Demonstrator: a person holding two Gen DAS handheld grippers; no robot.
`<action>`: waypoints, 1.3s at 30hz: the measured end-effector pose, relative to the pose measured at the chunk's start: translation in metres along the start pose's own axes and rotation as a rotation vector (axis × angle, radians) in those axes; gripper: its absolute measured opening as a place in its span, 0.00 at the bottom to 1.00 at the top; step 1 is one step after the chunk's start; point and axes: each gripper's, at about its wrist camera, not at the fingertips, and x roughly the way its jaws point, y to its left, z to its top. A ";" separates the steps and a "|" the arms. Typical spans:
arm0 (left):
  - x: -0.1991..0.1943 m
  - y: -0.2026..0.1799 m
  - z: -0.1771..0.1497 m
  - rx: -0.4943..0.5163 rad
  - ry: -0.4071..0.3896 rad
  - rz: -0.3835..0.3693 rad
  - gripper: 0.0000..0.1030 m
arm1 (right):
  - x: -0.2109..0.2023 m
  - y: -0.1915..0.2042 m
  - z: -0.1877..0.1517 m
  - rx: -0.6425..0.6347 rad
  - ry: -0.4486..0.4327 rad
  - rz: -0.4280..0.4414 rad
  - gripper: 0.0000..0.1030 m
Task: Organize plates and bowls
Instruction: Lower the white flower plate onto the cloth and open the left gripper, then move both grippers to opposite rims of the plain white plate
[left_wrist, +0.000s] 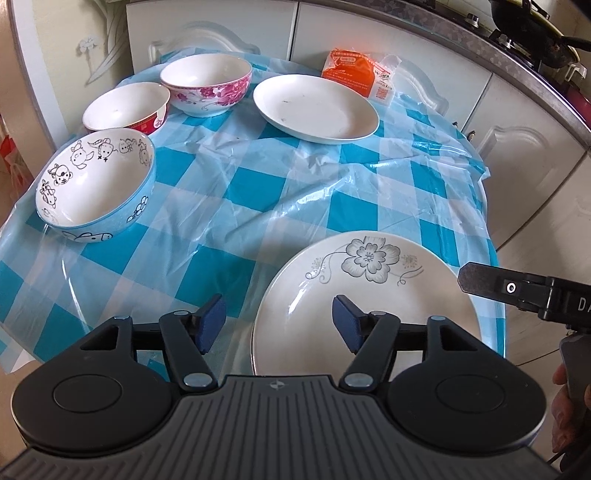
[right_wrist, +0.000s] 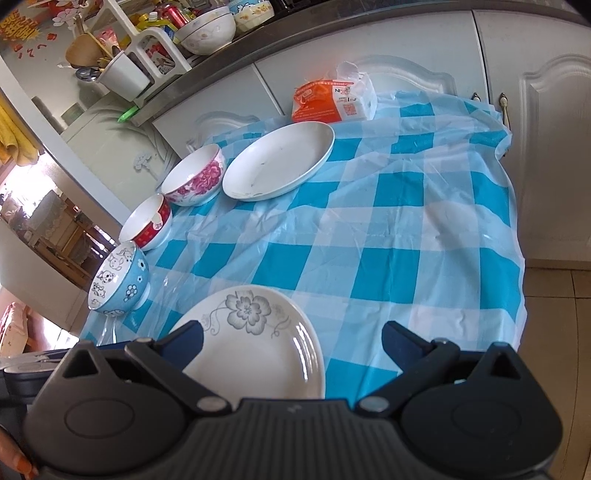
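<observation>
Here, a round table wears a shiny, crinkly blue-and-white checked plastic cloth (left_wrist: 258, 192). On the left sit three smooth round bowls: a near blue bowl (left_wrist: 98, 184) with little animals, a red bowl (left_wrist: 125, 109), and a far pink flower bowl (left_wrist: 207, 85). All are empty. Far right lies a plain white plate (left_wrist: 316, 107), also empty, and an orange packet (left_wrist: 347, 70). Near sits a flower plate (left_wrist: 365, 302), empty. The left gripper (left_wrist: 279, 323) is spread over its left rim, not pinching. The right gripper (right_wrist: 291, 345) is spread wide.
</observation>
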 end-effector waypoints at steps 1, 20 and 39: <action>0.000 0.000 0.000 -0.004 0.002 0.003 0.78 | 0.000 0.000 0.000 -0.003 0.000 -0.001 0.99; 0.009 0.009 0.027 -0.074 0.005 -0.022 0.99 | 0.006 -0.004 0.021 0.012 -0.002 -0.065 0.99; 0.032 0.017 0.067 -0.120 -0.043 -0.014 1.00 | 0.035 -0.002 0.063 0.006 -0.033 -0.093 0.99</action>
